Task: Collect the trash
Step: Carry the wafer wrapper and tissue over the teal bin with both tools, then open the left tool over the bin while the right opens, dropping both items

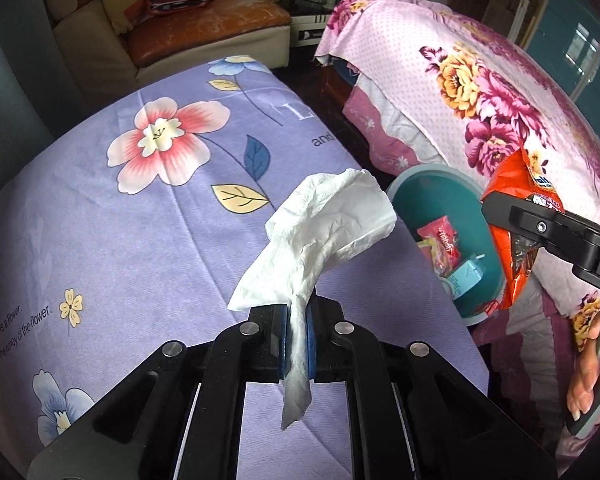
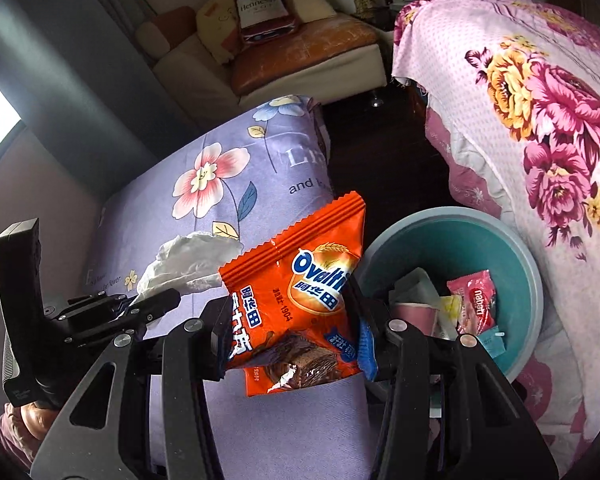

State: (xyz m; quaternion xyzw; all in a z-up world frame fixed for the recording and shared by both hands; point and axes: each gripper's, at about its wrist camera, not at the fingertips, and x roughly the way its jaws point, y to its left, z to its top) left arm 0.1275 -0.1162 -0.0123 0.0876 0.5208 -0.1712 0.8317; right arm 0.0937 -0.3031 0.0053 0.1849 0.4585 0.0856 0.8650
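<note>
Purple flowery cloth is covering the bed [image 1: 140,240] on the left. The left gripper [image 1: 298,336] fingers are pinching a white tissue [image 1: 324,224] tight. The right gripper [image 2: 292,336] fingers are squeezing an orange Ovaltine wrapper [image 2: 296,288]. A teal trash bin [image 2: 520,264] is sitting on the right, holding other wrappers. The light tissue might flutter and land on the floor if it is let go before reaching the bin.

A tissue [image 1: 332,216] is hanging in the left gripper [image 1: 298,334] over the table [image 1: 140,240]. To its right, a snack wrapper [image 2: 296,300] is sitting in the right gripper [image 2: 290,344], beside the bin [image 2: 532,276] holding wrappers, between table and bed [image 2: 540,120].
</note>
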